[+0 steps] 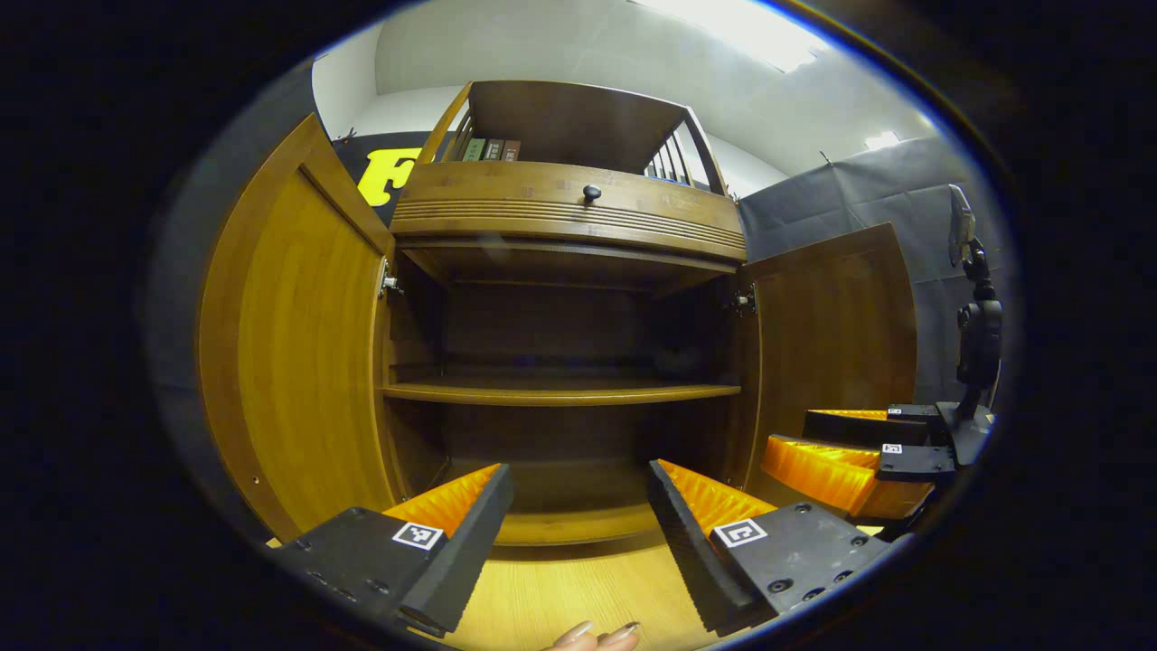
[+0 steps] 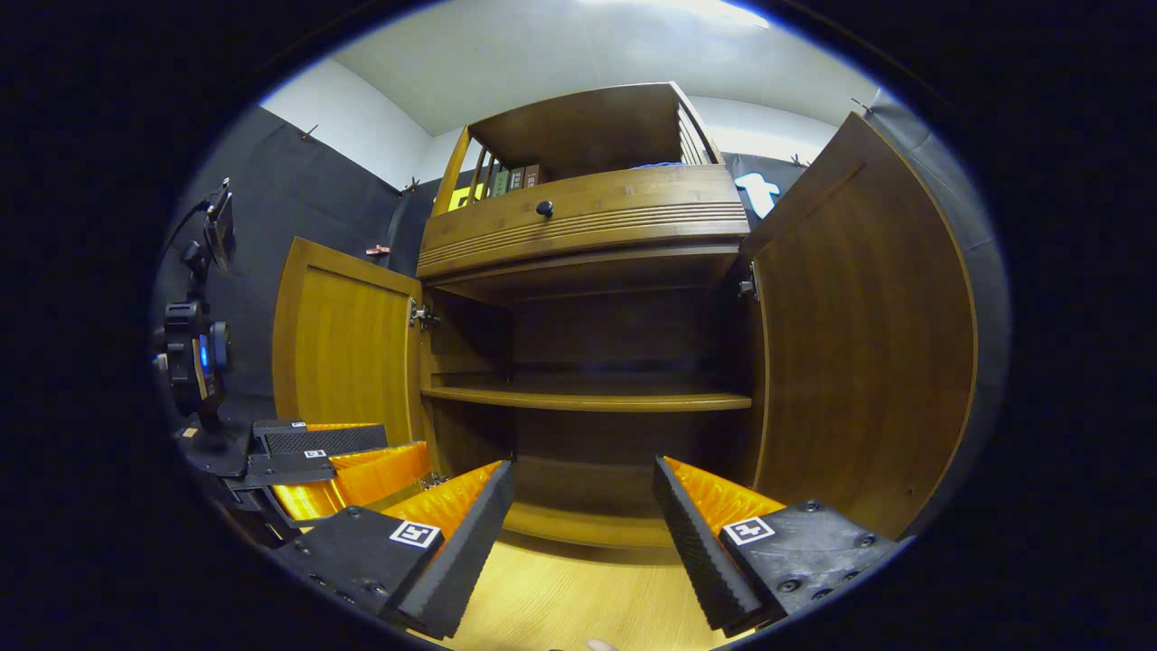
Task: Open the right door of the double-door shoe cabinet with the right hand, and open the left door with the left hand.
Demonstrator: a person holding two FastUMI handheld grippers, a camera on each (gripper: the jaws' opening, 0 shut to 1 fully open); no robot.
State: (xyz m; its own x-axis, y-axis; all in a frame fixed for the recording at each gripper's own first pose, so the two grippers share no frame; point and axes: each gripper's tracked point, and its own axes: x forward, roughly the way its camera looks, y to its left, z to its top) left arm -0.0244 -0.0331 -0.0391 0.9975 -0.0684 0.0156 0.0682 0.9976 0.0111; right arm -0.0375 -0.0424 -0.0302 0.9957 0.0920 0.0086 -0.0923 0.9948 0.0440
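The left gripper (image 1: pixel 578 506) is standing with its fingers wide apart, holding nothing and touching nothing, facing straight into the open cabinet (image 1: pixel 560 307). The right gripper (image 2: pixel 583 506) is likewise spread wide and empty, pointing at the same dark interior. Both doors are swung fully outward: the left door (image 1: pixel 298 344) is standing open on its hinge side, and the right door (image 2: pixel 859 334) is doing the same opposite. A single shelf (image 1: pixel 560 392) is crossing the inside, and a drawer with a small knob (image 1: pixel 591 193) is sitting above the opening.

The left gripper view is also showing the right gripper off to the side by the right door, plus fingertips (image 1: pixel 597 636) at the bottom edge. The right gripper view is showing the left gripper beside the left door. Books on top are too small to make out, and the cabinet's back is lost in shadow.
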